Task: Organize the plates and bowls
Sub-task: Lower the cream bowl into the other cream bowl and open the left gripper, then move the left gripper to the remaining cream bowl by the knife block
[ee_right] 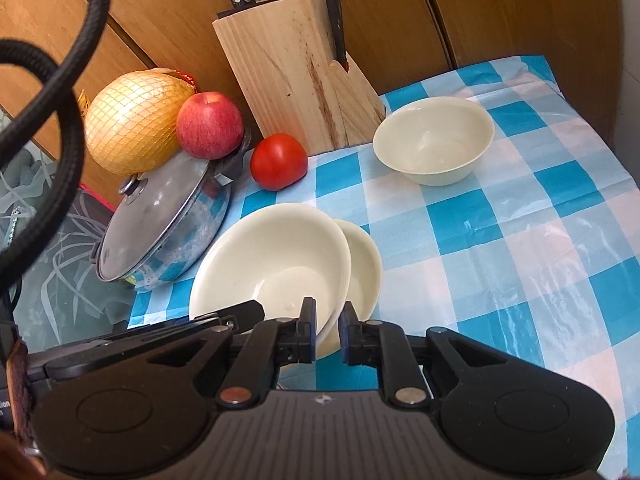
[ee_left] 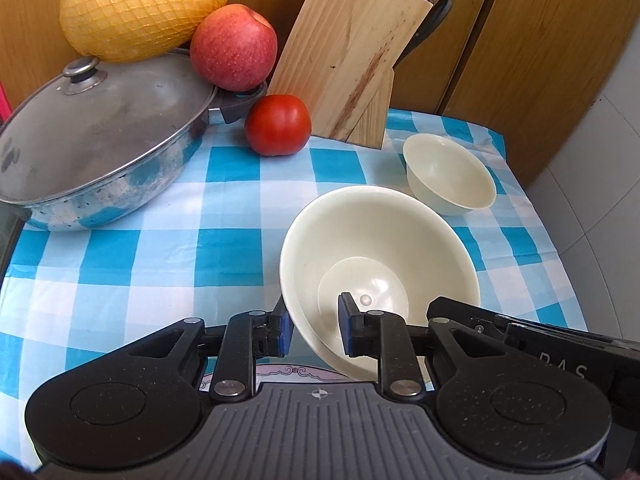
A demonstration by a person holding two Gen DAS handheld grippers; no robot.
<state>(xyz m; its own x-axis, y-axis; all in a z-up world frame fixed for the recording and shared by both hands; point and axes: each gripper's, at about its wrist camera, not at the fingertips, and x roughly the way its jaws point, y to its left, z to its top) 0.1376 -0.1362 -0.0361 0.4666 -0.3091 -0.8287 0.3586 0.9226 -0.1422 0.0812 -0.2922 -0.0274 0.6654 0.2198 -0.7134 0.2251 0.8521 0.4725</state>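
Left gripper (ee_left: 313, 326) clamped on the near rim of the large cream bowl (ee_left: 380, 256), 1 finger outside the wall, 1 inside. Right gripper (ee_right: 327, 330) straddling the right rim of the same large bowl (ee_right: 272, 256), jaws narrow, contact with the wall not clear. Bowl tilted, leaning against a shallower cream dish (ee_right: 362, 260) just beside it on the right. Small bowl (ee_left: 450, 174) upright and apart, near the far right corner, just in front of the wooden knife block (ee_left: 352, 52). Patterned plate rim (ee_left: 288, 372) peeking out beneath the left gripper.

Open checked cloth (ee_right: 520, 220) to the right of the bowls, up to the right edge of the surface. Left side crowded: lidded steel pan (ee_left: 100, 140), tomato (ee_left: 278, 125), apple (ee_left: 234, 46) resting on the pan handle, netted pomelo (ee_left: 140, 8) behind. Wooden panels (ee_left: 540, 40) at the back; pale tiled floor beyond the right edge.
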